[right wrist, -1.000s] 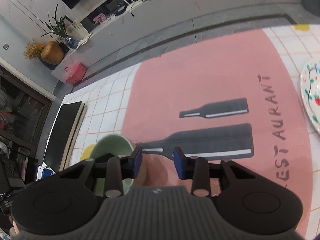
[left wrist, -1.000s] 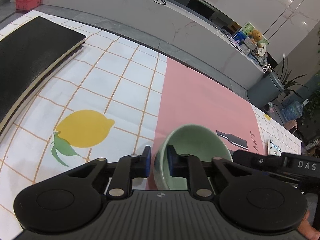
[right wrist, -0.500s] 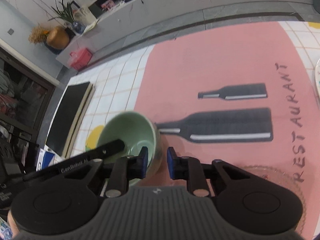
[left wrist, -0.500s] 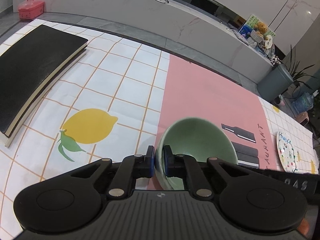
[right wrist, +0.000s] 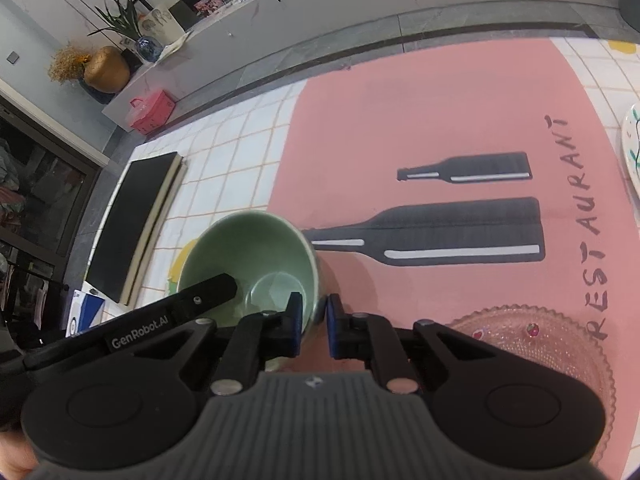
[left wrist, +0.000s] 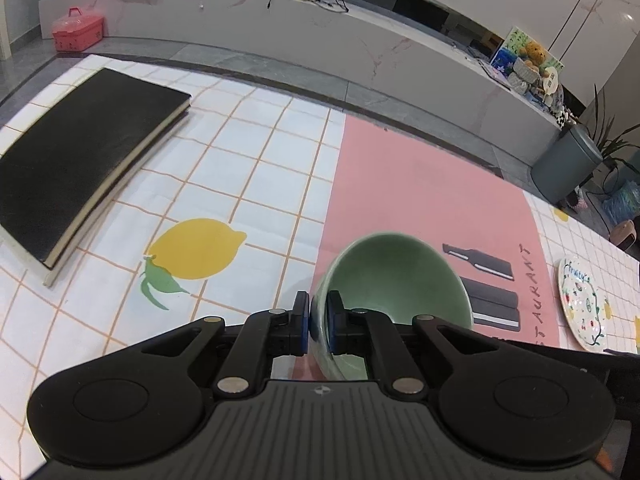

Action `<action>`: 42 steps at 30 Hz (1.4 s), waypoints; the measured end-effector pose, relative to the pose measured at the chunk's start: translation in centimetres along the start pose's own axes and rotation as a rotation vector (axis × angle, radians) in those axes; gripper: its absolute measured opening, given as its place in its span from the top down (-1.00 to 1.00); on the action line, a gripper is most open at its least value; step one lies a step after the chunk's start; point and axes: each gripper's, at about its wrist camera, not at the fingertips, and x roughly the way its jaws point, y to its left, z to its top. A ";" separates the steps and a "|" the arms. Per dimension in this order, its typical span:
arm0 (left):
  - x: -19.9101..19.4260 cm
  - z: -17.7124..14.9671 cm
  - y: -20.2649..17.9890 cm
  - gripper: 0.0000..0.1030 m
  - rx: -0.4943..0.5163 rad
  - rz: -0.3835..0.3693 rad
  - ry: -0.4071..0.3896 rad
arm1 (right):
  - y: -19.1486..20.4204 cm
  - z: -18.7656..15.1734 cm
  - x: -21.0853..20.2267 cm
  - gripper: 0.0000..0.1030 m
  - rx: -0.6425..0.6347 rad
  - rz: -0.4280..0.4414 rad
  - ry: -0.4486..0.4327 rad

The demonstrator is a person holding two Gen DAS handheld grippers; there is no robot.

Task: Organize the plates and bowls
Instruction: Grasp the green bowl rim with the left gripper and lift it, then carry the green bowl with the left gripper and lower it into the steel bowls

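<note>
A pale green bowl (left wrist: 396, 276) hangs tilted just over the pink part of the tablecloth, with both grippers on it. My left gripper (left wrist: 318, 328) is shut on its left wall, one pad inside and one outside. In the right wrist view the green bowl (right wrist: 248, 256) sits low and left. There my right gripper (right wrist: 314, 326) is closing its jaws over the near right rim, and the pads are against the wall. One finger (right wrist: 208, 294) of the left gripper reaches into the bowl. A pink glass plate (right wrist: 532, 332) lies just right of the right gripper.
A white painted plate (left wrist: 580, 304) lies at the table's right end, and only its edge (right wrist: 634, 148) shows in the right wrist view. A thick black book (left wrist: 80, 160) lies at the far left. A pink box (left wrist: 78, 32) and a grey bin (left wrist: 568, 164) stand on the floor beyond.
The right gripper has moved left to the bowl and closed over its rim. The left gripper's jaws have tightened on the wall, and the bowl has risen slightly.
</note>
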 end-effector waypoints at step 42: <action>-21.5 -10.5 -4.4 0.82 0.115 0.011 -0.060 | 4.0 -16.3 -22.0 0.83 -0.029 0.095 -0.064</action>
